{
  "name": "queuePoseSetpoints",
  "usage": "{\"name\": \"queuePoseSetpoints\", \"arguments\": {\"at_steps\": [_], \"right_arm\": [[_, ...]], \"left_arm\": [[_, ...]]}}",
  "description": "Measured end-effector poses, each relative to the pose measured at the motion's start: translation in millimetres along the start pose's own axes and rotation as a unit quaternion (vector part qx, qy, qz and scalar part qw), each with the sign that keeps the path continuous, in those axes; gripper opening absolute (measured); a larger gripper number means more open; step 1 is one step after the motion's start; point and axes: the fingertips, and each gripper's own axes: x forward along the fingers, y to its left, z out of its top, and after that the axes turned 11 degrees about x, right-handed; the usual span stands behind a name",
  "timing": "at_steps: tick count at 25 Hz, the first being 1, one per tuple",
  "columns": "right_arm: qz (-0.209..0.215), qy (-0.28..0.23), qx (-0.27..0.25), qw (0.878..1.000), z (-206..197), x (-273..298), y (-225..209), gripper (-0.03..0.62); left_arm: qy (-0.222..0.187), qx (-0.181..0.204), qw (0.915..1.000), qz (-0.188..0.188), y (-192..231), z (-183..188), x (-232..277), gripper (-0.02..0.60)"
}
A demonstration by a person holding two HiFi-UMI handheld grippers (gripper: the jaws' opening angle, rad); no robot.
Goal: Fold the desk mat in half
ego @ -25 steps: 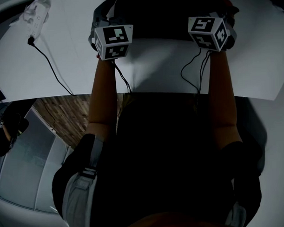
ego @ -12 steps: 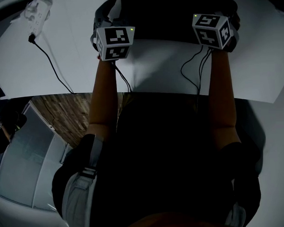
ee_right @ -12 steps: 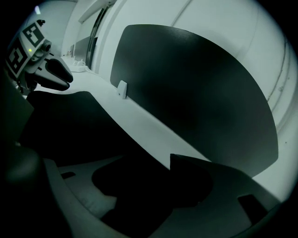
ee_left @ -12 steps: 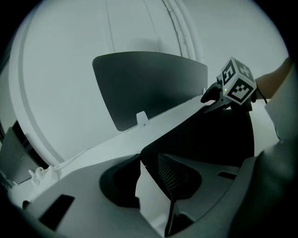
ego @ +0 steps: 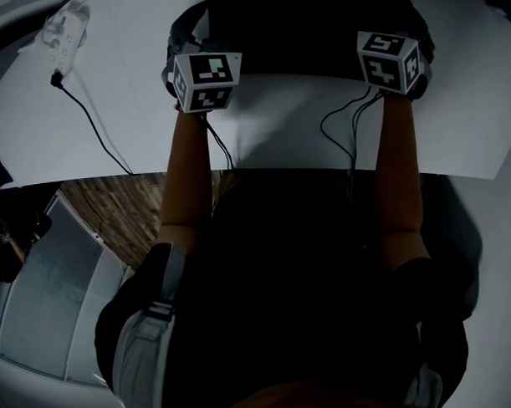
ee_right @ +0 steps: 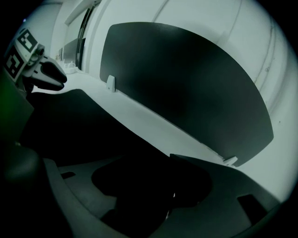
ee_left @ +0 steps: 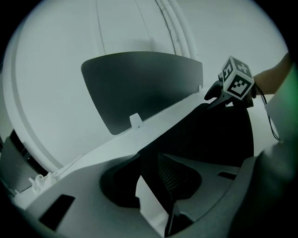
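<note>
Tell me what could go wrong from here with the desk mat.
The jaws of the left gripper and right gripper have just been opening, with the edge of the desk mat between them. Pulling back now could drag the desk mat askew. The cables trailing across the desk could catch its edge.

The desk mat (ego: 308, 30) lies on the table (ego: 454, 125), power strip (ego: 64, 30) far left.

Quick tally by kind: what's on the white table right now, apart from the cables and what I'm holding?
Dark desk mat: 1
White power strip: 1
Dark upright divider panel: 1
Total: 3
</note>
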Motion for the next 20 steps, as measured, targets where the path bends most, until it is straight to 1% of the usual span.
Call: {"name": "queuePoseSetpoints", "arguments": {"at_steps": [3, 8, 10, 13, 16, 20], "right_arm": [[0.005, -0.001, 0.016, 1.0, -6.5, 0.8, -2.1, 0.247], [0.004, -0.01, 0.017, 1.0, -8.3, 2.1, -1.7, 0.247], [0.004, -0.012, 0.014, 1.0, -5.6, 0.7, -2.3, 0.247], [-0.005, -0.03, 0.005, 1.0, 3.1, -14.4, -14.2, 0.247], [0.016, -0.037, 0.003, 0.999, 0.3, -38.2, -20.8, 0.247], [0.053, -0.031, 0.001, 0.998, -21.3, -66.3, -18.6, 0.247]], "left_arm": [[0.005, 0.008, 0.9999, -0.005, -2.1, -4.0, 3.4, 0.126], [0.019, 0.004, 0.9997, -0.015, -8.4, -8.2, 8.4, 0.124], [0.016, 0.002, 0.9998, -0.008, -4.5, -7.2, 6.4, 0.124], [0.001, 0.004, 1.0, 0.005, 3.8, -1.3, -1.5, 0.124], [0.001, 0.008, 1.0, 0.006, 6.0, 1.5, -15.9, 0.124], [-0.008, 0.0, 1.0, -0.002, 3.6, 6.3, -40.1, 0.126]]}}
